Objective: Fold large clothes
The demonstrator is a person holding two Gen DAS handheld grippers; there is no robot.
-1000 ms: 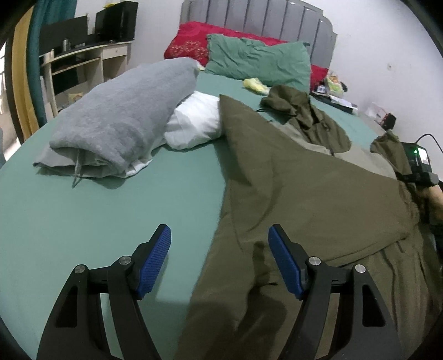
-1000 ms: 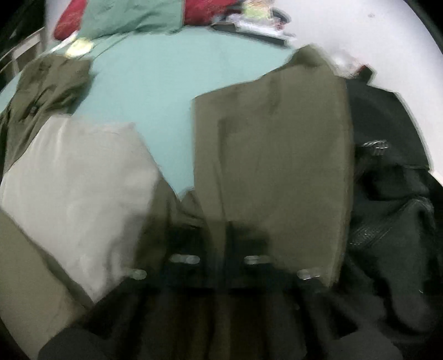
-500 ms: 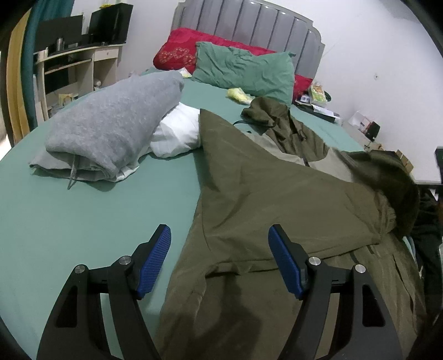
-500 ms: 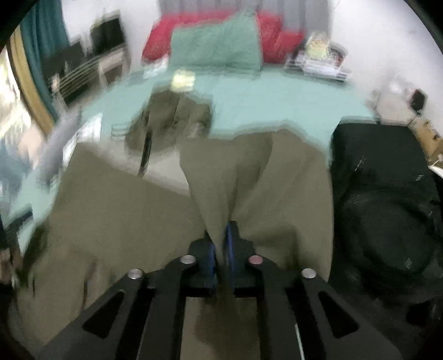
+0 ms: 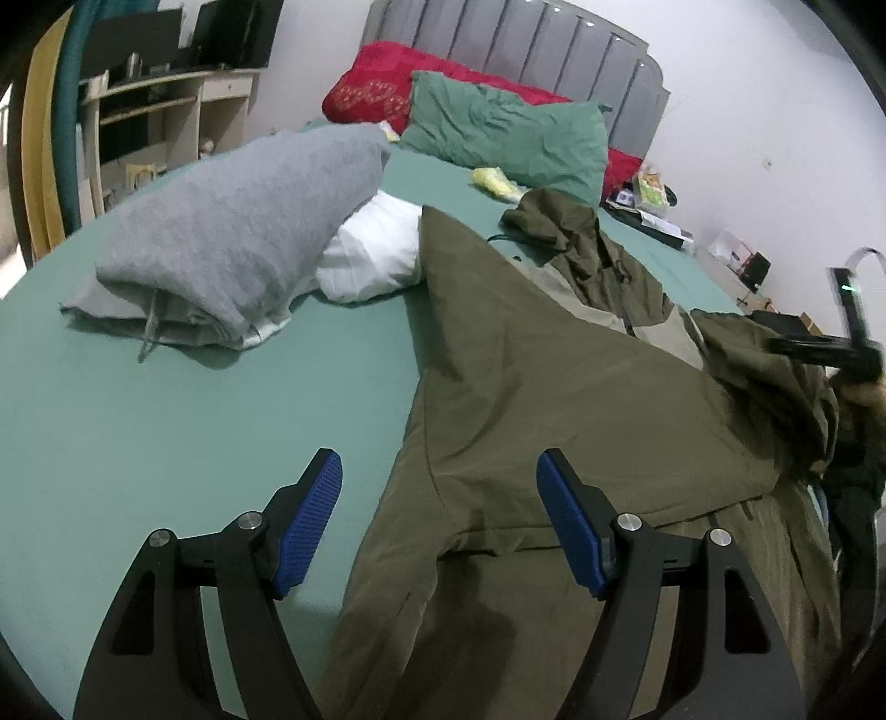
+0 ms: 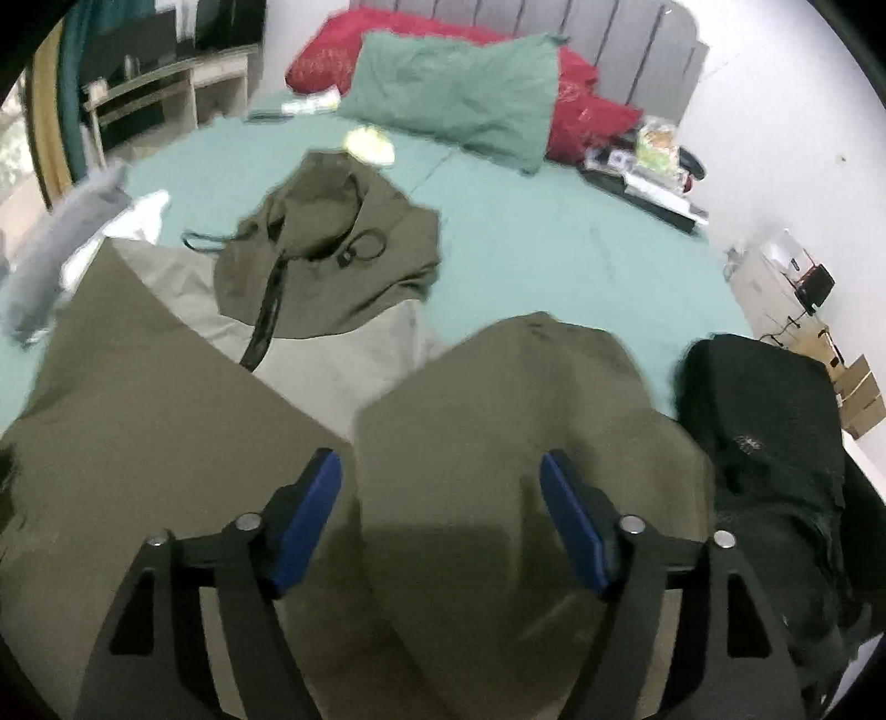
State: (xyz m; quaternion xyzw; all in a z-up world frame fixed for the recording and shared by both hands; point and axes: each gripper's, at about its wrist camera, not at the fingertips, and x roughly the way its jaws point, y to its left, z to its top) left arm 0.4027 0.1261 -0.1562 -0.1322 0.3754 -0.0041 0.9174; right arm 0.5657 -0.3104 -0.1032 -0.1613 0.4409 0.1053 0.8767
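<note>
An olive-green jacket (image 5: 554,399) lies spread over the green bed sheet (image 5: 194,421), and everything else is placed here against that jacket. The left gripper (image 5: 440,520) hangs over the jacket's near edge with its blue-padded fingers (image 5: 310,520) spread wide and nothing between them; the sheet shows under one pad and the jacket's folded sleeve under the other. The right gripper (image 6: 440,520) is likewise wide apart and holds nothing, poised above a folded olive panel of the jacket (image 6: 498,421) that lies between its pads without touching them. In the left wrist view the right gripper's body (image 5: 830,343) shows at the jacket's far right edge, blurred. The jacket's hood (image 6: 332,243), with its drawcord and dark zipper, lies crumpled at the jacket's top end, and a paler lining shows just below it. Left of the jacket, touching its sleeve edge, sits a white garment (image 5: 371,255), and a folded grey sweater (image 5: 232,243) rests partly on that. Beyond the hood a small yellow item (image 6: 368,145) lies on the sheet, then a green pillow (image 5: 509,138) and a red pillow (image 5: 376,97) against the grey headboard (image 5: 509,41). Right of the jacket a black garment (image 6: 769,443) is heaped at the bed's edge.
</note>
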